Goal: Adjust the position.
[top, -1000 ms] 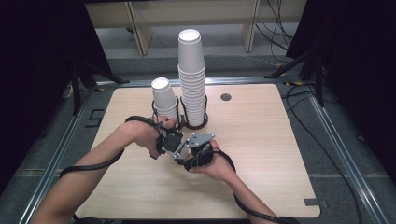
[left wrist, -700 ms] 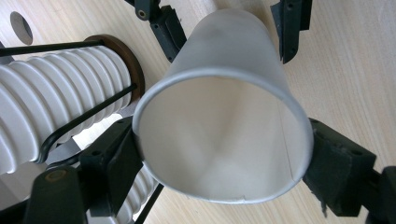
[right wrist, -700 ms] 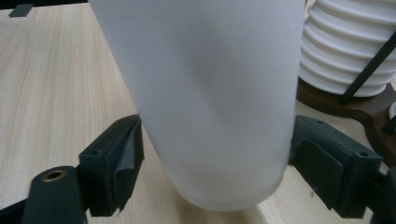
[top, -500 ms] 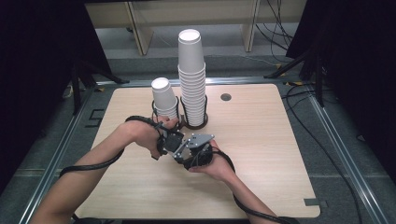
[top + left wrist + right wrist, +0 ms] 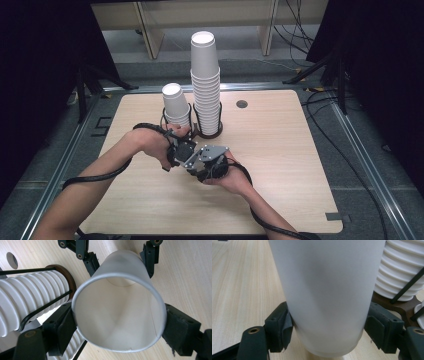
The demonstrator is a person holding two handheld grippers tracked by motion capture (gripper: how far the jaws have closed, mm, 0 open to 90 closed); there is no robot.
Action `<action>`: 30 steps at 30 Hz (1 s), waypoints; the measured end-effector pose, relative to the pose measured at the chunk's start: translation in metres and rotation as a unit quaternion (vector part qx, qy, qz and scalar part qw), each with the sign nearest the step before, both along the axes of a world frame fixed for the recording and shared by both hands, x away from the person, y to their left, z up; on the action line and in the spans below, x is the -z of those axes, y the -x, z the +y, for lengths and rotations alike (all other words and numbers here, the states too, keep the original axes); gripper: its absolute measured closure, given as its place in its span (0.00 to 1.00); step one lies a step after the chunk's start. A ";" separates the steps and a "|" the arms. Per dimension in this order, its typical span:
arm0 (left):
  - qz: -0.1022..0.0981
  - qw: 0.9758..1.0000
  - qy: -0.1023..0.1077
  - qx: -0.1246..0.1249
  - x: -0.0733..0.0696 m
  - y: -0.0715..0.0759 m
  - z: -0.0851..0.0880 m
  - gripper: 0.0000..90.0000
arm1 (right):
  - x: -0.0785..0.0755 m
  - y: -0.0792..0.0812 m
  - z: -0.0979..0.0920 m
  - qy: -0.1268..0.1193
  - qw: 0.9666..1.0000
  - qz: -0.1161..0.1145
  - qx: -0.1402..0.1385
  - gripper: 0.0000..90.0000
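While nothing is shifting between the earlier looks and now, I am clenching both claws on one paper cup (image 5: 117, 305): my left claw (image 5: 117, 322) at its rim, my right claw (image 5: 328, 327) near its base. It is hovering over the table (image 5: 300, 150), at six o'clock from the cup stacks (image 5: 206, 85), suggesting a paused handover.

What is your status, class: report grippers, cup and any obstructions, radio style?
Left gripper shut on loose cup at its rim. Right gripper shut on same cup near its base. Cup stacks in wire holders close behind; table otherwise open.
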State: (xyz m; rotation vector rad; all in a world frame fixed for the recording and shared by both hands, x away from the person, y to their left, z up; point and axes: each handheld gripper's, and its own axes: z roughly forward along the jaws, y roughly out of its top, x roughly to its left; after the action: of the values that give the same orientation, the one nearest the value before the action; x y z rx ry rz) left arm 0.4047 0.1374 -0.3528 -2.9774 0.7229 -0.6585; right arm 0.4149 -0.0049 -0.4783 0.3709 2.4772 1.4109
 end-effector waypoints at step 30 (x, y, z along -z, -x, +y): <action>0.029 0.988 0.152 -0.017 0.001 -0.005 0.015 0.02 | -0.001 0.005 -0.009 -0.026 0.999 -0.010 0.018 0.31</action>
State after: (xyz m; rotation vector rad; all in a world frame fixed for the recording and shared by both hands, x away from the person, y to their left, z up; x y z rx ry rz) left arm 0.4095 0.1521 -0.3538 -3.2892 0.6237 -0.7467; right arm 0.4097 -0.0138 -0.4771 0.4089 2.4093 1.4591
